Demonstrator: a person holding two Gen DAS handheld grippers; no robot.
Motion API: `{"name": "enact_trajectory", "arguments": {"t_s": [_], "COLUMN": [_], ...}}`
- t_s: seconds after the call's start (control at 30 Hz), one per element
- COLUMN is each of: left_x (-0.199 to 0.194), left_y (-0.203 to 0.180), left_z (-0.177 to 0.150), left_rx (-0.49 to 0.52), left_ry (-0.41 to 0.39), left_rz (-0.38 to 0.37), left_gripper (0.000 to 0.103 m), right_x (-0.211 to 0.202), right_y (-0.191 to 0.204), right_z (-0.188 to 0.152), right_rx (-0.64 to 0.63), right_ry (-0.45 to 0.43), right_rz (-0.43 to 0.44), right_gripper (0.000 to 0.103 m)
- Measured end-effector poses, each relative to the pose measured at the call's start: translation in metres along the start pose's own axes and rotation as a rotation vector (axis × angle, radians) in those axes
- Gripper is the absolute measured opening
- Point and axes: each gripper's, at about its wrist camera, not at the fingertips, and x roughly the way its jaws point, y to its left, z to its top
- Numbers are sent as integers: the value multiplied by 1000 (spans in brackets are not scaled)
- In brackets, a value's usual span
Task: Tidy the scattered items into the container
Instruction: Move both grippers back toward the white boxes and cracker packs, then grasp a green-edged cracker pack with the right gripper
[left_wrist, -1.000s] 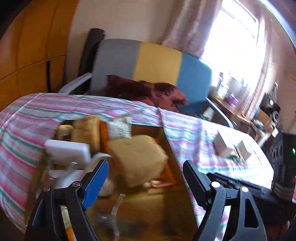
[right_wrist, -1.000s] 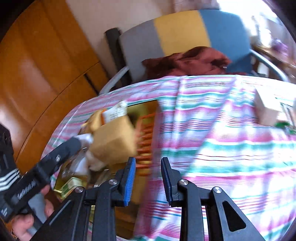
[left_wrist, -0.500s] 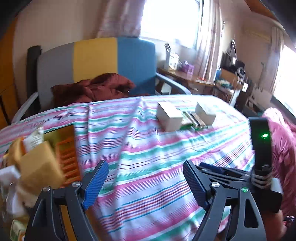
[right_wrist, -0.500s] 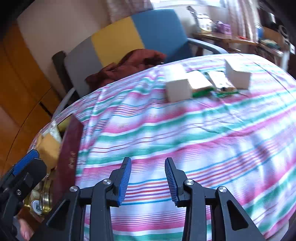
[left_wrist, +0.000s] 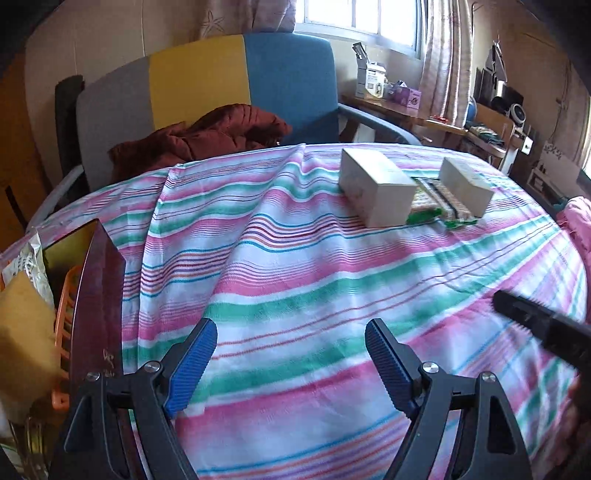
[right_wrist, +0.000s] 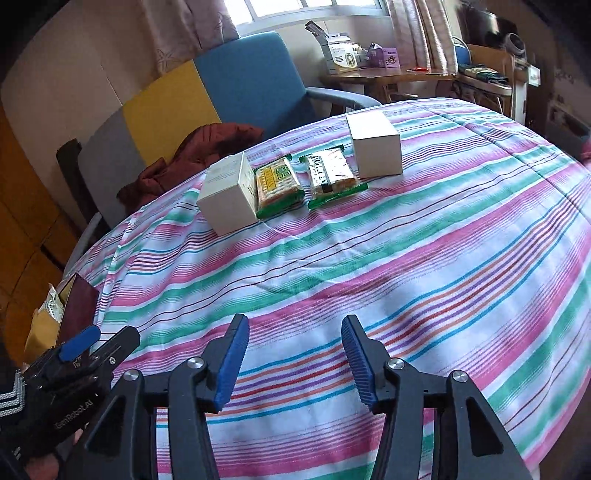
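— Left tool (left_wrist: 291, 363) first, from its own camera: what is it doing?

— Its jaws stand wide apart with nothing between them, hanging over the striped cloth (left_wrist: 295, 258) that covers the surface. At the left edge sits the container (left_wrist: 98, 295), dark red outside and gold inside, already crowded with a tan block (left_wrist: 22, 332), an orange rack (left_wrist: 64, 325) and a crinkled packet (left_wrist: 26, 258).

— And the loose items?

— Well away at the far side: the larger white box (left_wrist: 376, 192), the smaller white box (left_wrist: 465, 184), and green-edged snack packets (left_wrist: 439, 206) lying flat between them. A black fingertip of the right tool (left_wrist: 532, 314) pokes in at the right edge.

— Now the right wrist camera.

— Right tool (right_wrist: 293, 363) has its jaws opening, part-way apart, nothing between them, cloth below. Ahead lie the same four things in a row: the larger white box (right_wrist: 229, 195), a yellow-and-green packet (right_wrist: 277, 184) touching it, a silver-and-green packet (right_wrist: 332, 173), then the smaller white box (right_wrist: 376, 147). The container (right_wrist: 77, 310) shows only as a dark red corner at the far left, just behind the left tool (right_wrist: 98, 343), which a hand (right_wrist: 37, 461) grips low in the corner.

— Behind the surface?

— A grey, yellow and blue armchair (right_wrist: 207, 96) with a rust-brown garment (right_wrist: 199, 155) on its seat.
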Motion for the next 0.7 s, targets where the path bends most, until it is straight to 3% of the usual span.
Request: {"name": "enact_trajectory", "arguments": {"t_s": [0.1, 0.3, 0.4, 0.5, 0.7], "left_x": [15, 17, 16, 16, 20], "left_y": [5, 4, 8, 11, 6], "left_z": [-1, -5, -6, -8, -6], "left_rx": [-19, -10, -31, -49, -33], "left_ry": [45, 30, 11, -6, -17], "left_rz": [-13, -62, -105, -133, -109], "left_gripper": [86, 99, 101, 102, 102], "right_x": [5, 32, 55, 77, 134], "right_y": [3, 15, 22, 23, 36], "right_z": [19, 76, 108, 139, 183], "right_rx": [-23, -105, -157, -148, -149], "right_ry": [-18, -44, -38, -29, 58], "right_rz": [6, -20, -59, -68, -77], "right_gripper": [53, 54, 54, 56, 61]}}
